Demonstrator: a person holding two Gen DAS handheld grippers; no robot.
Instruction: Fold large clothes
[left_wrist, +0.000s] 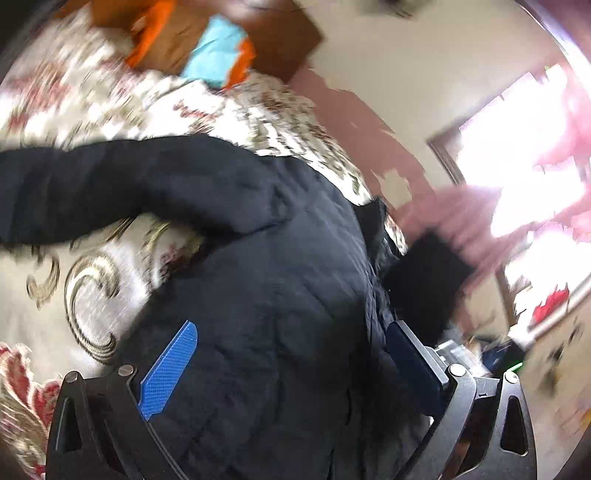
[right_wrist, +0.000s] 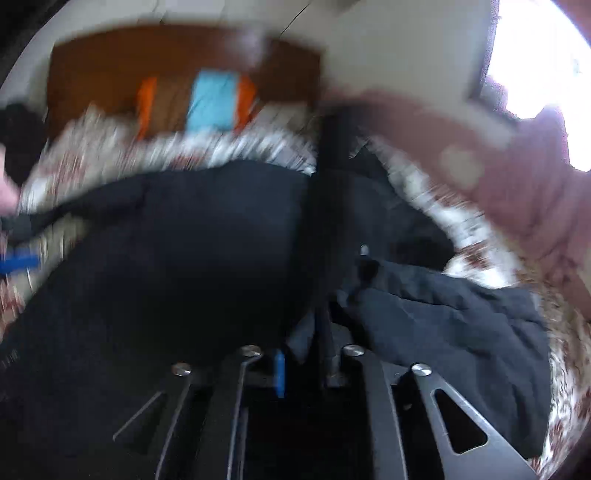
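While the quilted black jacket (left_wrist: 280, 266) is lying spread on the floral bedspread (left_wrist: 110, 280), the left claw (left_wrist: 291, 354) is gaping wide, its ribbed blue pads straddling the puffy fabric. Ahead of the right claw (right_wrist: 303, 365), narrowly parted, a dark strip of fabric is blurring between its fingers; a grip cannot be told.

You are looking at a dark navy quilted padded jacket (left_wrist: 280, 266) lying spread, one sleeve (left_wrist: 110, 184) stretching sideways, rumpled at its right edge.

The jacket (left_wrist: 280, 258) lies on the bedspread (left_wrist: 92, 288), headboard (left_wrist: 280, 33) behind.
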